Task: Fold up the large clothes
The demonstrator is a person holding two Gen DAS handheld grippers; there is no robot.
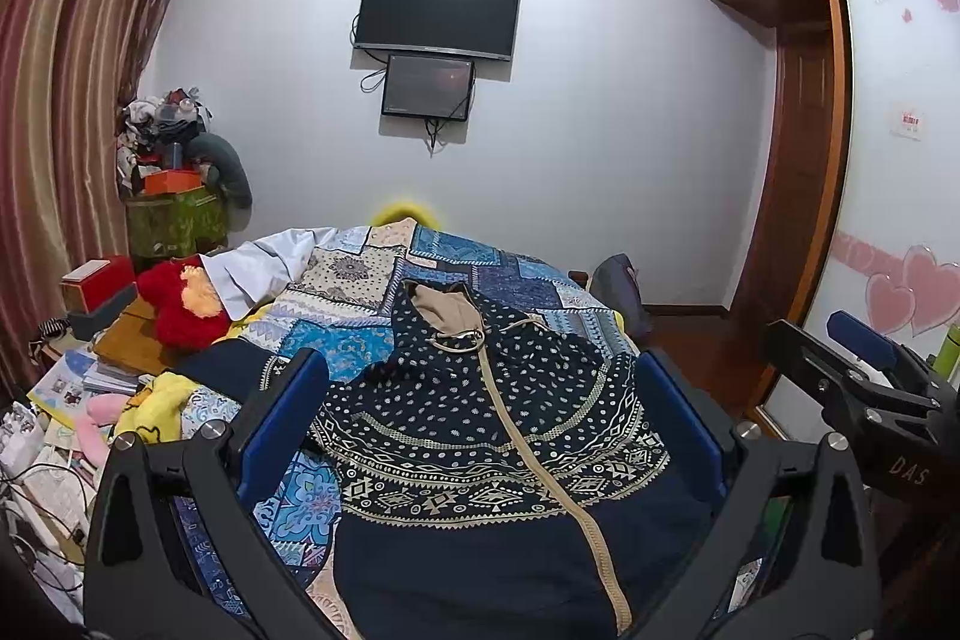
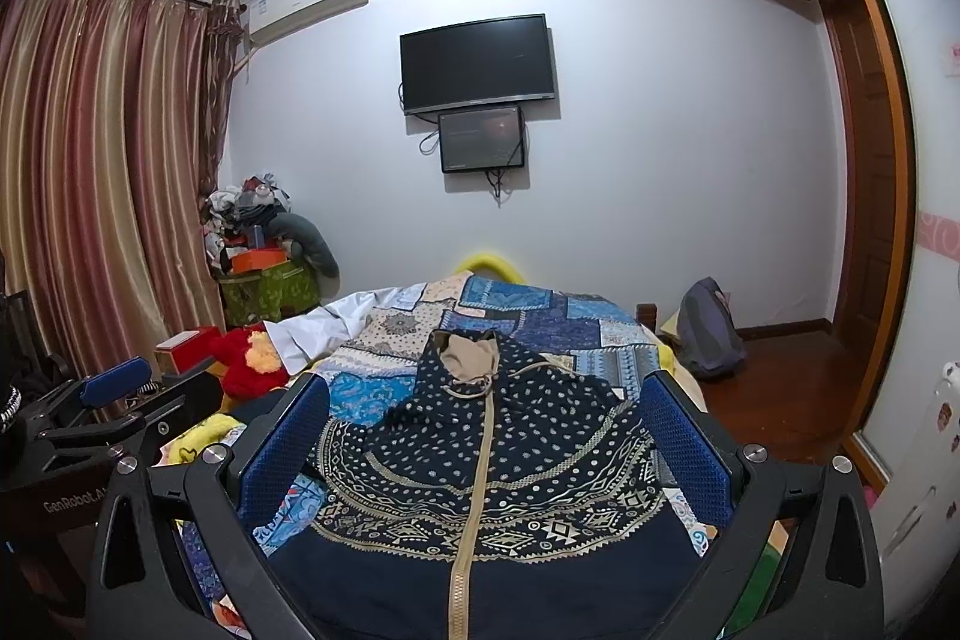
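Note:
A navy zip-up jacket (image 1: 480, 418) (image 2: 492, 460) with white dots, tan geometric bands and a tan zipper lies flat on the patchwork bedspread (image 1: 432, 274) (image 2: 516, 310), collar away from me. My left gripper (image 1: 480, 388) hovers open above the jacket's lower half, its blue pads wide apart and empty. My right gripper (image 2: 486, 406) is open too, above the same part. In the left wrist view the right gripper (image 1: 864, 358) shows at the right edge; in the right wrist view the left gripper (image 2: 114, 388) shows at the left edge.
A red plush toy (image 1: 180, 304) (image 2: 252, 358) and a white garment (image 1: 258, 268) lie at the bed's left. Cluttered books and boxes (image 1: 78, 376) sit further left, a grey backpack (image 2: 708, 328) on the wood floor to the right. Curtains, wall screens and a wardrobe surround the bed.

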